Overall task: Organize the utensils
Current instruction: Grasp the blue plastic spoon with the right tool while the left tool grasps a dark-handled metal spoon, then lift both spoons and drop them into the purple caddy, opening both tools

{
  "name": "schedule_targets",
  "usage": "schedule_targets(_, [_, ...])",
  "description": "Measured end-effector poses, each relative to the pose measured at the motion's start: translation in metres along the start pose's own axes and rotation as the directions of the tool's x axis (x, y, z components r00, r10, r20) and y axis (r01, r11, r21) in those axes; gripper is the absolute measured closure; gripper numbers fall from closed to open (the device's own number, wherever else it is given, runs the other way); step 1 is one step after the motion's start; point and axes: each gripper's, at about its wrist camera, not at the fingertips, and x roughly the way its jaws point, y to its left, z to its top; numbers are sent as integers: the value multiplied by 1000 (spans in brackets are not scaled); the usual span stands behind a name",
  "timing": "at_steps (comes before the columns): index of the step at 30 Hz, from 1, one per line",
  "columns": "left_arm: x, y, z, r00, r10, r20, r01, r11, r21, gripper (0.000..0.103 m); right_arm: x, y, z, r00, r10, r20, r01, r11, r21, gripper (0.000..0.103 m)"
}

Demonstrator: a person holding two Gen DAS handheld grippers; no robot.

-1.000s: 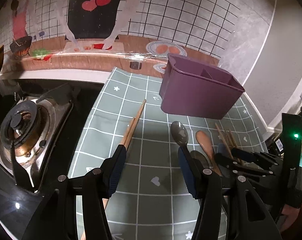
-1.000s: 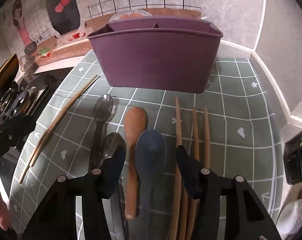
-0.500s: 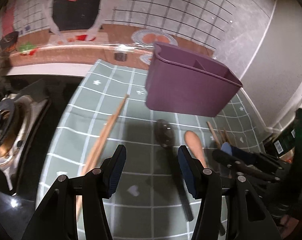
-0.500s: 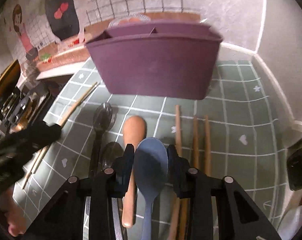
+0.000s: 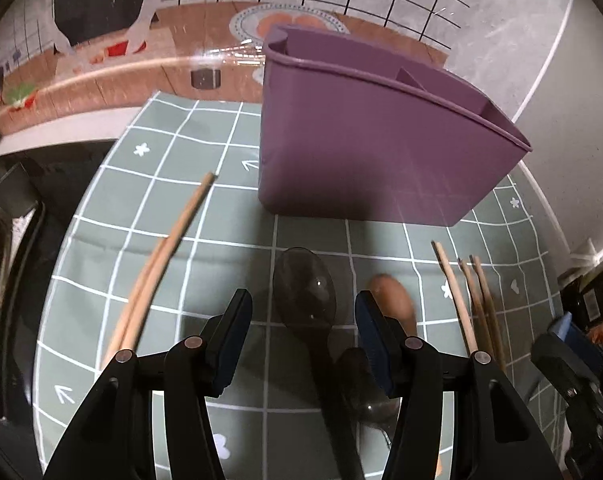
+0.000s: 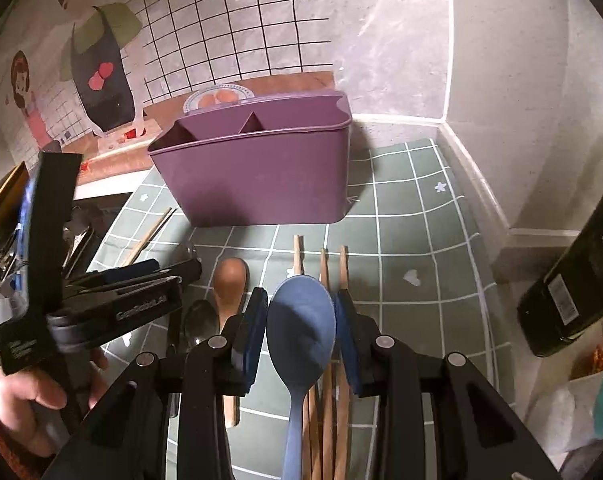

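Note:
A purple utensil holder with compartments stands at the back of the green checked mat; it also shows in the right wrist view. My left gripper is open, its fingers either side of a dark spoon lying on the mat. A wooden spoon and dark chopsticks lie to its right, a light chopstick pair to its left. My right gripper is shut on a blue spoon and holds it lifted above the chopsticks.
A stove edge lies left of the mat. The wall and corner stand behind the holder. A dark bottle is at the right. The left gripper and a hand appear in the right wrist view.
My right gripper closed on the blue spoon and lifted it off the mat. My left gripper moved right, from the light chopsticks to over the dark spoon.

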Motion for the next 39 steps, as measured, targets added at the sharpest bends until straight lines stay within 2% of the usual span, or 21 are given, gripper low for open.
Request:
schedule_targets(6, [9,-2,4,999,44,0,-44,999,17,67,-9,2,1,1000,-15,14,15,1000,-8,71])
schedule_targets(9, [9,4,4,999,36,9,-36,999,19,69,-11,4,1,1000,-21,15,21,1000,-14,71])
schedule_targets(11, [0,8,1,1000,5,24,-5,1000,14,69,-14,4,1,1000,-21,19,21,1000,-13,71])
schedule_targets(14, [-34,13,-7,995,-48,83,46,999,29,69,-22,5,2,1000,-6,26,7,1000,-15,71])
schedule_targets(17, [-76,11,-8,983,-60,173,48,996,71,69,-33,7,4,999,-1,38,2,1000,-17,71])
schedule_targets(21, [-134,0,2,943,-78,323,45,993,108,69,-53,11,15,996,-12,84,15,1000,-24,71])
schedule_targets(24, [-180,-7,25,897,-112,427,59,989,135,69,-79,17,37,986,-3,165,8,1000,-30,71])
schedule_targets(27, [-218,-16,58,851,-153,502,74,982,174,69,-110,27,77,960,-1,278,18,998,-57,71])
schedule_targets(28, [-230,-21,73,830,-158,535,66,980,186,69,-117,29,87,952,1,305,18,998,-59,71])
schedule_targets(30, [-247,-26,97,795,-163,584,51,978,203,69,-135,32,123,926,17,378,10,998,-69,71])
schedule_targets(31, [-251,-28,113,785,-173,596,57,976,208,69,-141,33,136,913,21,407,8,998,-70,71])
schedule_targets(33, [-251,-28,133,774,-175,609,65,978,199,69,-149,37,160,891,35,453,5,996,-86,71])
schedule_targets(35, [-244,-27,148,773,-170,612,66,980,189,69,-147,38,183,880,30,474,16,996,-92,71])
schedule_targets(39, [-215,-26,159,790,-136,598,48,986,162,69,-124,32,202,878,3,478,47,995,-93,71])
